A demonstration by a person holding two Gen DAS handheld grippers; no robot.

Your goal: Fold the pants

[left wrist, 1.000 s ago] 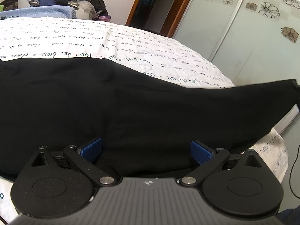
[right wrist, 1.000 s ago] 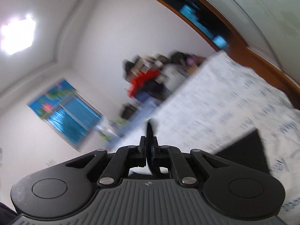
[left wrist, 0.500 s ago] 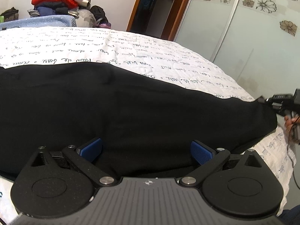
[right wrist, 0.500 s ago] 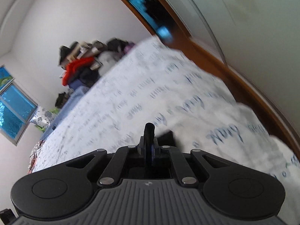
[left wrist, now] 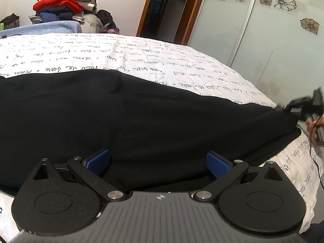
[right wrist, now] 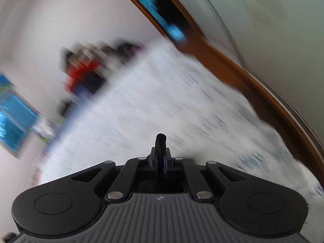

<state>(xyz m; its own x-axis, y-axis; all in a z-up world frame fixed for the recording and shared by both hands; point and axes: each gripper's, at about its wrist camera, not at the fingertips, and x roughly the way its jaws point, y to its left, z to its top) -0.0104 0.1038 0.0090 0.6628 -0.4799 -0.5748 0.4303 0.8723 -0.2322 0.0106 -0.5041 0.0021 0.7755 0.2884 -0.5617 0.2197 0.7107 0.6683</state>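
Left tool [left wrist: 158,163] over black pants [left wrist: 141,117]

Left claw [left wrist: 158,163]: black linkages, blue ribbed pads [left wrist: 98,161], silver screws; right probably alike.

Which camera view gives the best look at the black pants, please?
The left wrist view: the pants spread across the white bedspread, sharp and nearly whole. The right wrist view is blurred and shows only a thin black fold pinched in the shut right claw.
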